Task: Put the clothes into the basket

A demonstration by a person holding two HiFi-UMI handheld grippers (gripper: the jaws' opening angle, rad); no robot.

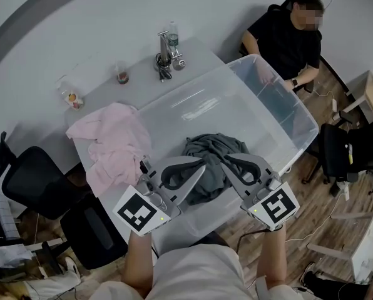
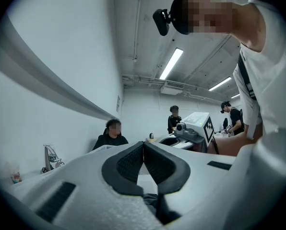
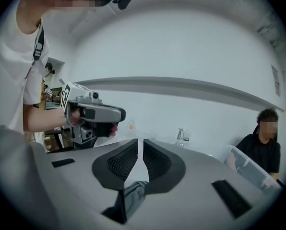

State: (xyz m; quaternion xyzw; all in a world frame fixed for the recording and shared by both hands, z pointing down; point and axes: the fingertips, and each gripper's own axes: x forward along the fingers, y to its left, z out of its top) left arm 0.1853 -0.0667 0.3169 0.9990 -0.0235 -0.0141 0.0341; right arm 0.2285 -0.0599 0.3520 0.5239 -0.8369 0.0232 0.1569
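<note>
One grey garment (image 1: pixel 206 157), bunched and creased, inside the clear basket (image 1: pixel 196 105).

The left gripper (image 1: pixel 199 170) and right gripper (image 1: pixel 230 161) are held side by side. Both jaw pairs are closed, pinching the grey garment (image 1: pixel 213 145).

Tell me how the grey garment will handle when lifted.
Likely floppy: the grey garment droops in folds between the left gripper and right gripper, so it should sag and swing. Probably light: thin cloth bunches between the fingers. It may snag the clear bin's rim.
</note>
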